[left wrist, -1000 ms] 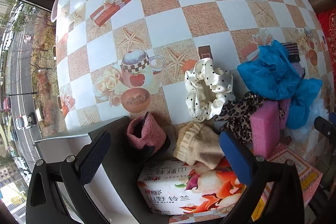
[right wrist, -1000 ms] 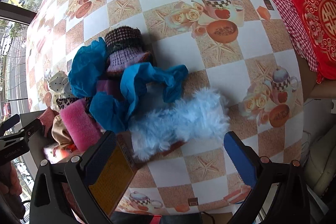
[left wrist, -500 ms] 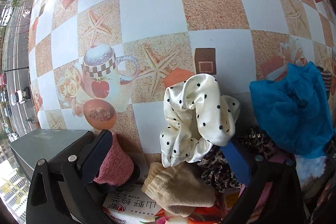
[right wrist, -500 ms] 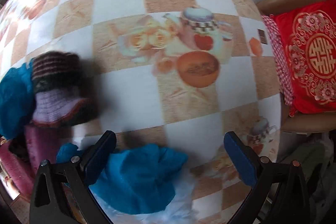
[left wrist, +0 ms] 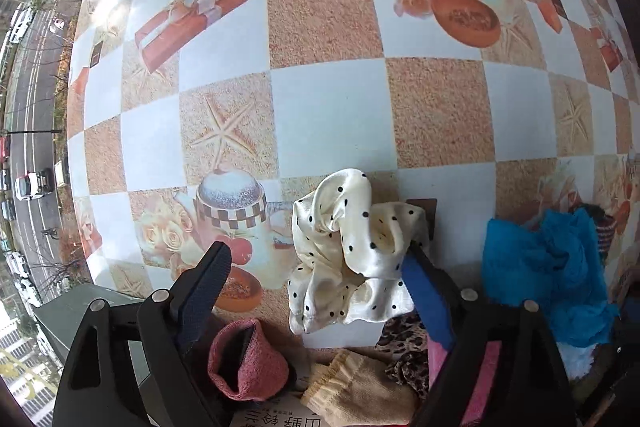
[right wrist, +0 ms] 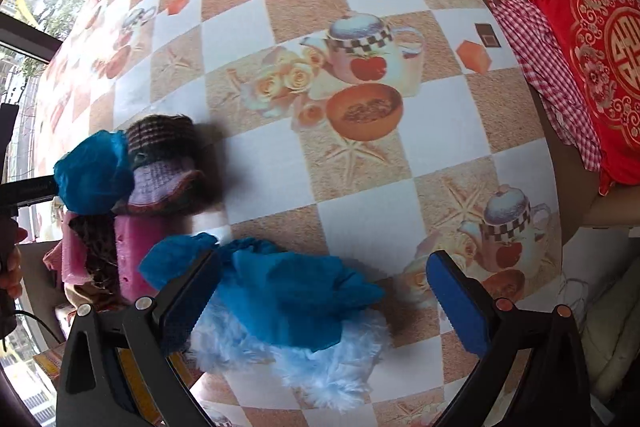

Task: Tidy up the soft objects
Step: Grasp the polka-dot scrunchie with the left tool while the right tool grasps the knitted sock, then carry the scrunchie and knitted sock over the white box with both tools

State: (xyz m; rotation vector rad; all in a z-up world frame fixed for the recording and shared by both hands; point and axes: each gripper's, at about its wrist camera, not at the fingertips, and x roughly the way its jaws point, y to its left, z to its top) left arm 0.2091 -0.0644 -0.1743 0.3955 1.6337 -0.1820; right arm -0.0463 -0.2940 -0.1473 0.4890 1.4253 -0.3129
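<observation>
A cream polka-dot scrunchie [left wrist: 344, 251] lies on the checkered tablecloth [left wrist: 332, 107] between the fingers of my left gripper [left wrist: 314, 263]. Its jaws are closing: the right finger touches the scrunchie, while the left pad stands apart from it. Just below lie a pink knitted sock [left wrist: 248, 363], a beige sock [left wrist: 360, 391] and a leopard-print scrunchie [left wrist: 404, 347]. My right gripper [right wrist: 320, 275] hangs open over a crumpled blue cloth [right wrist: 288, 295] that rests on a pale blue fluffy piece [right wrist: 320, 367]. A striped knitted hat [right wrist: 164, 155], another blue cloth [right wrist: 92, 171] and a pink sponge [right wrist: 136, 251] lie to its left.
A grey box [left wrist: 80, 307] stands at the table's left edge by the window. A printed tissue box [left wrist: 272, 419] sits under the socks. A chair with a red cushion [right wrist: 592, 47] and a checked cloth [right wrist: 540, 47] stands off the table's right side. A hand [right wrist: 12, 267] shows at far left.
My left gripper has sunk and moved forward so its fingers straddle the polka-dot scrunchie, and its jaws have narrowed. My right gripper has shifted over the blue cloth.
</observation>
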